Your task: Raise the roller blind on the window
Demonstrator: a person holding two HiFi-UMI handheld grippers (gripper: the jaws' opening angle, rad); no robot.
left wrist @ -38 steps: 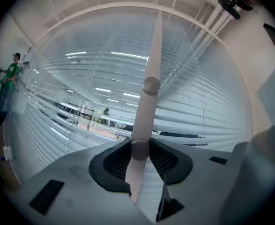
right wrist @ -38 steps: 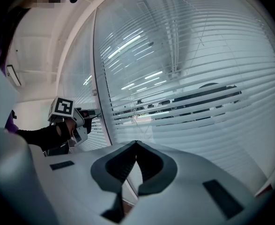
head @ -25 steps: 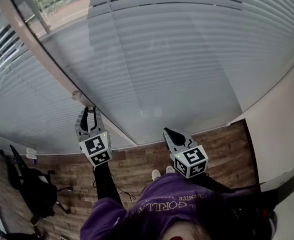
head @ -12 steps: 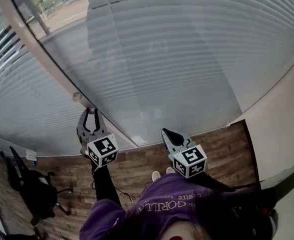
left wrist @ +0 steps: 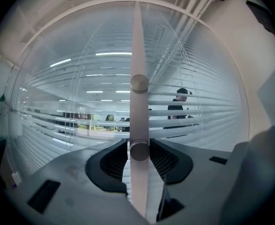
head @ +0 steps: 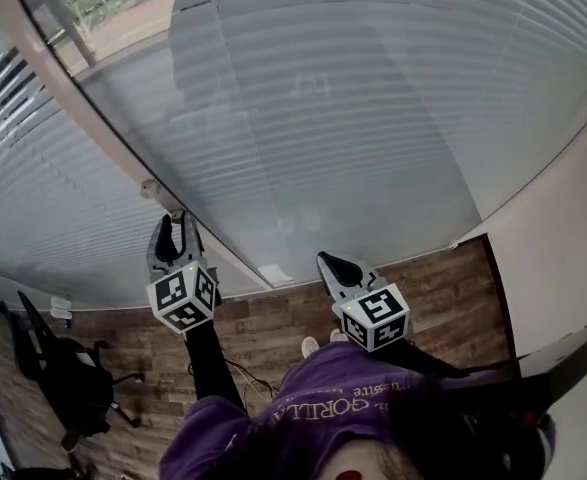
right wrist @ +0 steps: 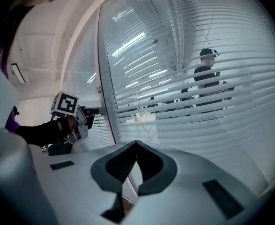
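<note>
The slatted blind [head: 323, 118] hangs behind the glass across the whole window. A pale upright frame post [head: 83, 118] carries a small round knob [head: 153, 190]. My left gripper [head: 176, 226] points up along this post, just below the knob. In the left gripper view its jaws stand open, one on each side of the post [left wrist: 138, 41], with a round knob [left wrist: 139, 151] between them and a second knob [left wrist: 139, 83] higher up. Whether the pads touch the knob is unclear. My right gripper [head: 335, 265] is shut and empty, held apart to the right in front of the glass [right wrist: 198, 111].
Below the window lie a brown wood floor [head: 453, 288] and a white wall [head: 563, 228] at the right. A black office chair [head: 63, 378] stands at the lower left. A person's figure [right wrist: 207, 78] shows in the glass. From the right gripper view, the left gripper [right wrist: 69, 114] sits beside the post.
The left gripper's jaws spread apart around the post, and the gripper twisted and shifted slightly left. The right gripper drifted a little left and stayed shut.
</note>
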